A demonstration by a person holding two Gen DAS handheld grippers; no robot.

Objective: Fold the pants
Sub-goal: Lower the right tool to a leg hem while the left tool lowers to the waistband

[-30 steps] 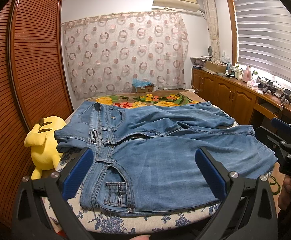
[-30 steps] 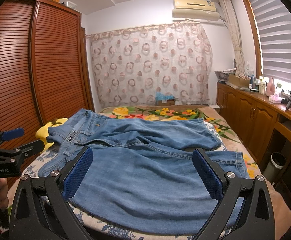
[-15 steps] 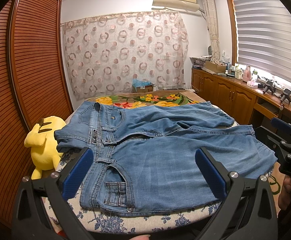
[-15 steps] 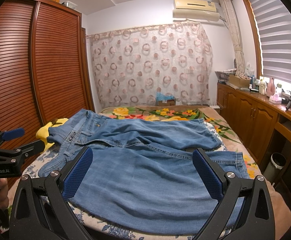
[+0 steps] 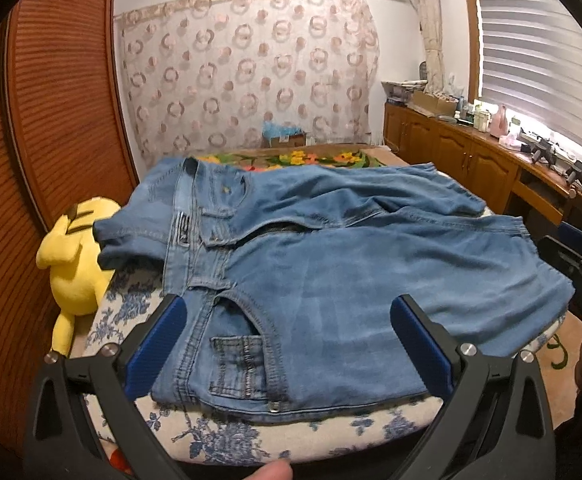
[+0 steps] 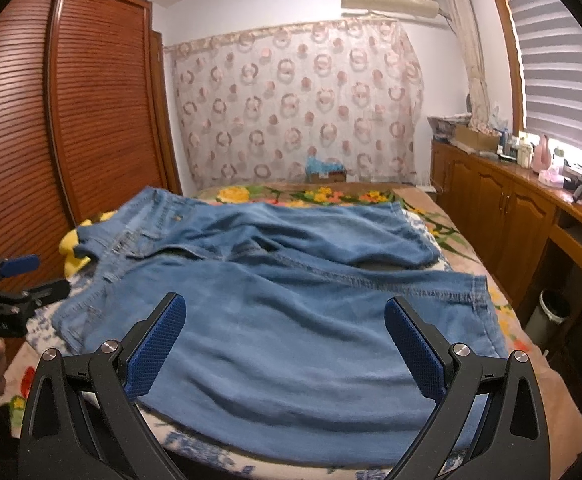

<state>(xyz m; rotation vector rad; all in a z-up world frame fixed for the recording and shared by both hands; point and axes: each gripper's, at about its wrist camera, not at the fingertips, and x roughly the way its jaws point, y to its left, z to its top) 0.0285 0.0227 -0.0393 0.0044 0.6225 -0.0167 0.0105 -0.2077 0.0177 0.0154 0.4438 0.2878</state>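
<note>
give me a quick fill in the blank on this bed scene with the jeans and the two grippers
1. The jeans lie spread on the bed, and neither gripper holds them; the jaws of the left gripper stand ____.
2. The plush toy beside the waistband is ____ in colour.
3. The jaws of the right gripper hold ____.
4. The pads on the fingers are ____ in colour.

Missing words: open; yellow; nothing; blue
</note>
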